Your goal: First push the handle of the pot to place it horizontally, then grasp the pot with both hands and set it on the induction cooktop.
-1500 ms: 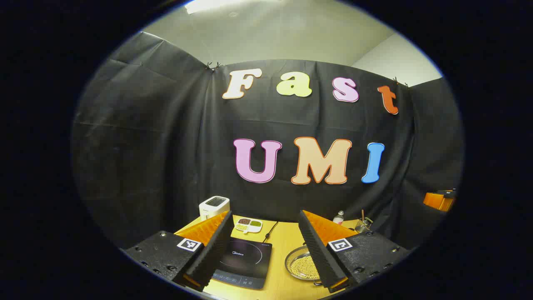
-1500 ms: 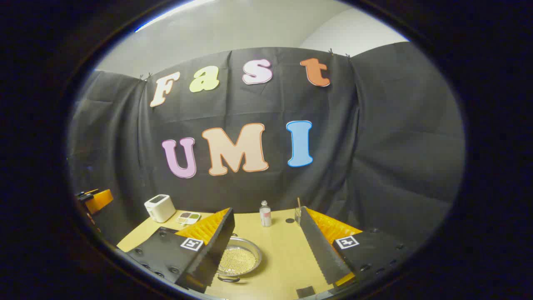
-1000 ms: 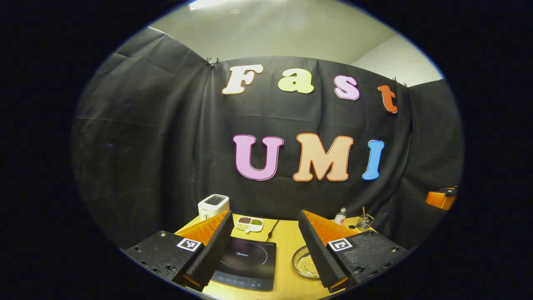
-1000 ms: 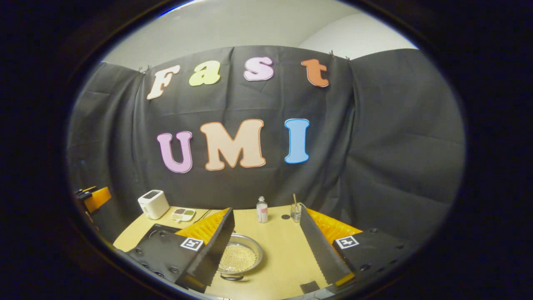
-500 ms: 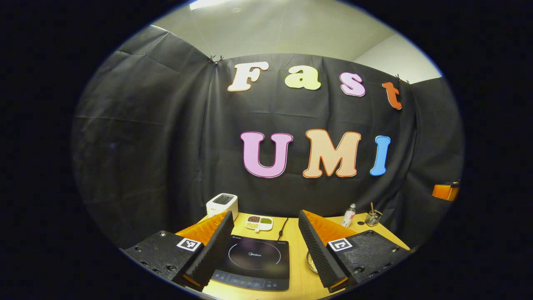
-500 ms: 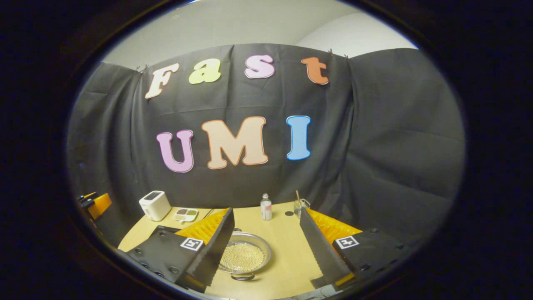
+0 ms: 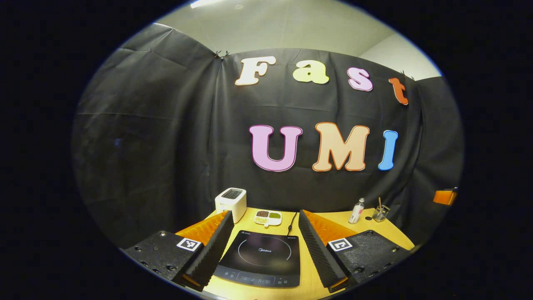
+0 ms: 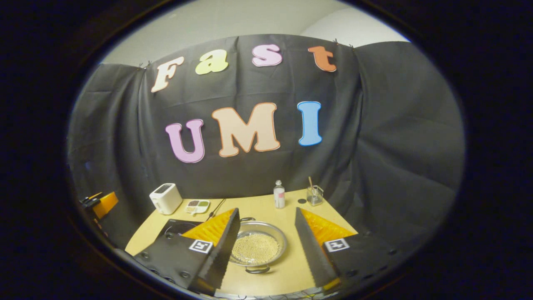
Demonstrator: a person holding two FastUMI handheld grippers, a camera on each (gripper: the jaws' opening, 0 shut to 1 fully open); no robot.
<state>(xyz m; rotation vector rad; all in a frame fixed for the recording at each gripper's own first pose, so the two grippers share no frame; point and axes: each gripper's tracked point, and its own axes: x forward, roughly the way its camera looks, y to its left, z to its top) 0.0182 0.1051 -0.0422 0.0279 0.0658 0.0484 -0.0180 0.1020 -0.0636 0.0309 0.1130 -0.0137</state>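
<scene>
toaster: white toaster (image 8: 165, 198) at the table's (image 8: 287, 273) far left corner, standing upright.
dish: white divided dish (image 8: 197, 206) with dark and green fillings, just right of the toaster along the far edge.
bottle: small clear bottle (image 8: 279, 194) upright at the far edge, right of centre.
glass: clear glass (image 8: 315, 195) with a stick in it, near the far right corner.

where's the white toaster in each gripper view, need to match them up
Left gripper view: the white toaster stands at the table's far left corner, against the black cloth, above the left gripper and left of the divided snack dish.
Right gripper view: the toaster sits at the far left of the table, again left of the snack dish.
Shared landmark: the small bottle near the back edge.
</scene>
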